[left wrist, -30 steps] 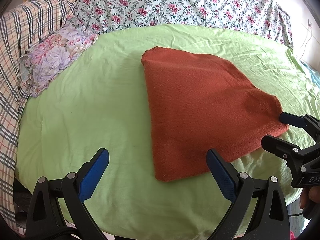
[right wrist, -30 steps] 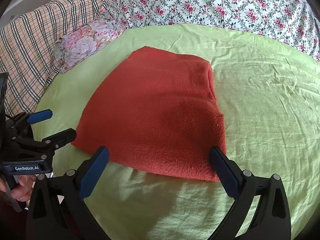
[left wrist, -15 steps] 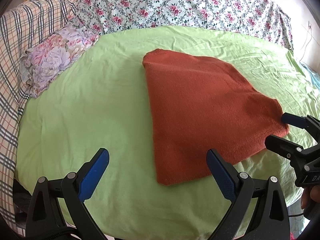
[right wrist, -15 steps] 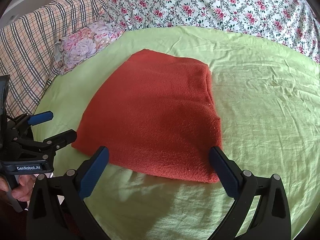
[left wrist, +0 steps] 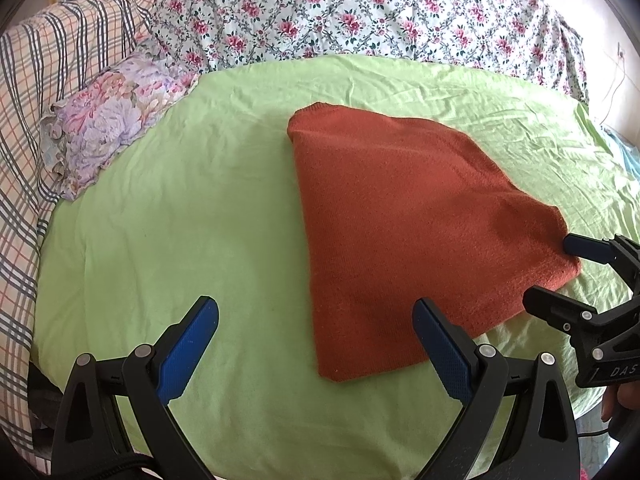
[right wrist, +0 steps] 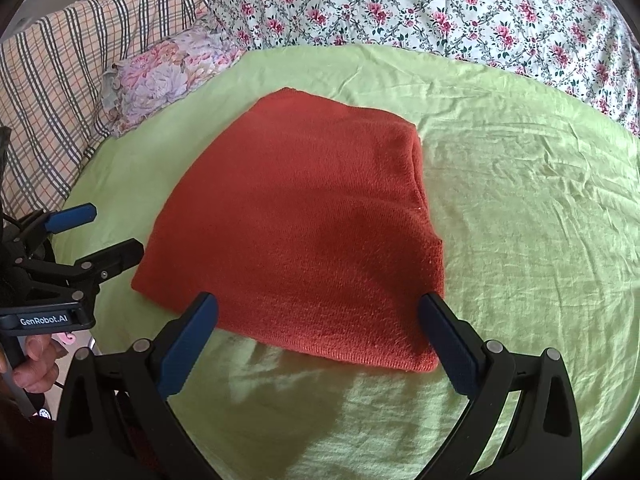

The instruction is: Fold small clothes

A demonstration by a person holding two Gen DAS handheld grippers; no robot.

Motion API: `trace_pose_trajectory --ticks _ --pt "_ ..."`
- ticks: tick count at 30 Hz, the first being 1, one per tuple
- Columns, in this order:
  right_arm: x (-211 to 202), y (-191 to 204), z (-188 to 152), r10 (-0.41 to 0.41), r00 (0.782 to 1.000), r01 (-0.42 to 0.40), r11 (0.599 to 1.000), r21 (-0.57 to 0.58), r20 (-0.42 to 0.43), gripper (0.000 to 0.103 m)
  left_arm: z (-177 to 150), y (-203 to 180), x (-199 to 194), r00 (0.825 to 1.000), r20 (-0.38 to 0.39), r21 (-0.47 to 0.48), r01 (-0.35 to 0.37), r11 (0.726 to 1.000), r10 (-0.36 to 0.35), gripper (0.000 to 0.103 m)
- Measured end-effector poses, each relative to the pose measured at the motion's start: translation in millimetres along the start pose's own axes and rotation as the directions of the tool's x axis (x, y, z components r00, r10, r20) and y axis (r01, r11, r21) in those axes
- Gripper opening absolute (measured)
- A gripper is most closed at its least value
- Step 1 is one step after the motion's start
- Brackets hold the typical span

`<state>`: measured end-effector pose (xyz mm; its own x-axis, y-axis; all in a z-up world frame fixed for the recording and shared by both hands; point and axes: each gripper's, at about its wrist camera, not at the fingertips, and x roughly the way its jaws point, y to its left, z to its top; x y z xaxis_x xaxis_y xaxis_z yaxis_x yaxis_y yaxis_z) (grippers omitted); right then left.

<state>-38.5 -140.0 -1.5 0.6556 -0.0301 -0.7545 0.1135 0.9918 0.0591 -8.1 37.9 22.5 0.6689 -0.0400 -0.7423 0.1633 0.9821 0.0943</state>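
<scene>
A rust-red knitted garment [left wrist: 404, 220] lies folded flat on the green bed sheet [left wrist: 180, 216]; it also shows in the right wrist view [right wrist: 304, 232]. My left gripper [left wrist: 316, 344] is open and empty, just short of the garment's near left corner. My right gripper [right wrist: 320, 340] is open and empty over the garment's near edge. The right gripper shows at the right of the left wrist view [left wrist: 560, 276], beside the garment's right corner. The left gripper shows at the left of the right wrist view [right wrist: 108, 232], beside the garment's left corner.
A floral quilt [left wrist: 360, 12] lies across the back of the bed. A small floral pillow [left wrist: 108, 120] and a plaid blanket [left wrist: 36, 120] lie at the left. The sheet's near edge [right wrist: 360, 448] runs below the grippers.
Both grippers have drawn back a little from the garment; it sits slightly farther and lower in each view. Both stay open. The garment has not moved on the sheet.
</scene>
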Motion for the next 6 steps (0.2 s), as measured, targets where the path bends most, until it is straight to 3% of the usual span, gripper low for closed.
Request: trace_pose_trajectory --ticks 6 --pt "-0.5 -2.1 -1.0 0.009 1.000 -0.009 1.000 0.005 0.002 0.100 1.1 -2.4 -0.7 1.000 0.000 0.011 -0.003 1.000 0.003 0.098"
